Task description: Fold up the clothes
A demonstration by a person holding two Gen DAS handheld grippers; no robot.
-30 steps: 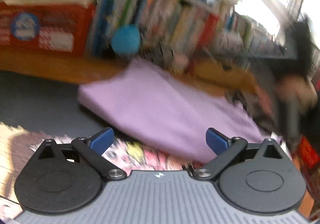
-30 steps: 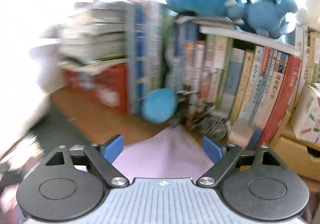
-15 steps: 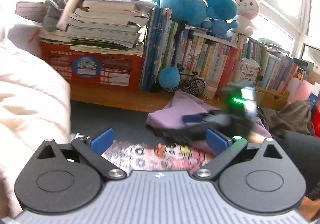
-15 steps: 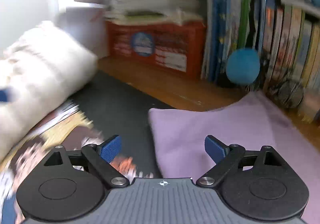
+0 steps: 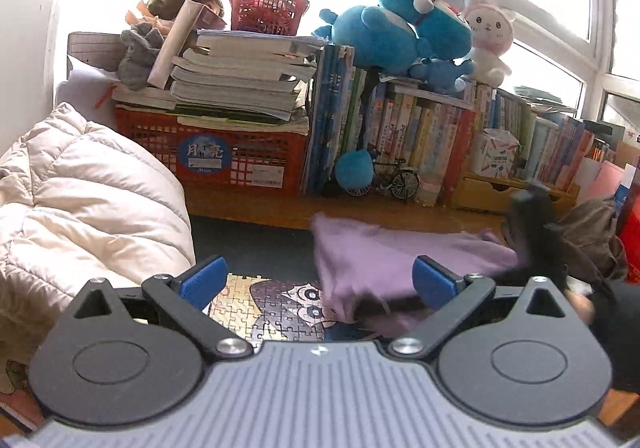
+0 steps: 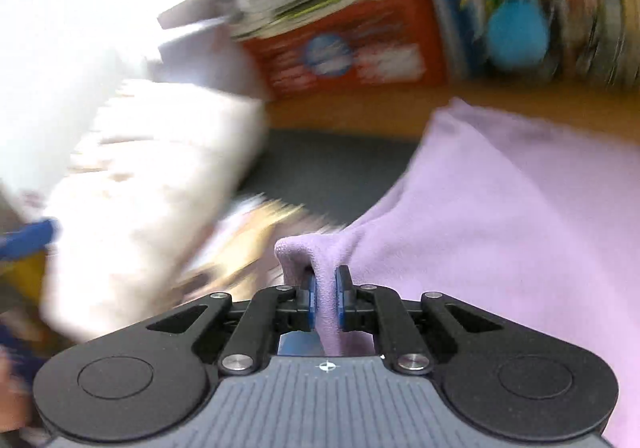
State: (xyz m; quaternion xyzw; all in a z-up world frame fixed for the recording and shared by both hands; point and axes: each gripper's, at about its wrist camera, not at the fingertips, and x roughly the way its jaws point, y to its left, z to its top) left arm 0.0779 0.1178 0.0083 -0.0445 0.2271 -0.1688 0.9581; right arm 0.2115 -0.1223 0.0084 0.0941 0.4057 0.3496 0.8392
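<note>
The right claw (image 6: 325, 294) pinches the near-left corner of the purple garment (image 6: 520, 208), which stretches far-right across the table (image 5: 248, 240), while the left claw (image 5: 320, 282) hangs spread, left of it.

Black hand-held gripper (image 6: 325, 290), blue fingertips (image 6: 310, 293)

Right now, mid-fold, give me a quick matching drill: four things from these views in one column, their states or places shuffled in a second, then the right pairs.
Things:
1. left gripper
2. right gripper
3. purple garment
4. white puffer jacket

States or places:
A. piled at the left, untouched
B. pinched at a raised fold
C. open, holding nothing
D. shut on cloth

Pairs: 1-C, 2-D, 3-B, 4-A
</note>
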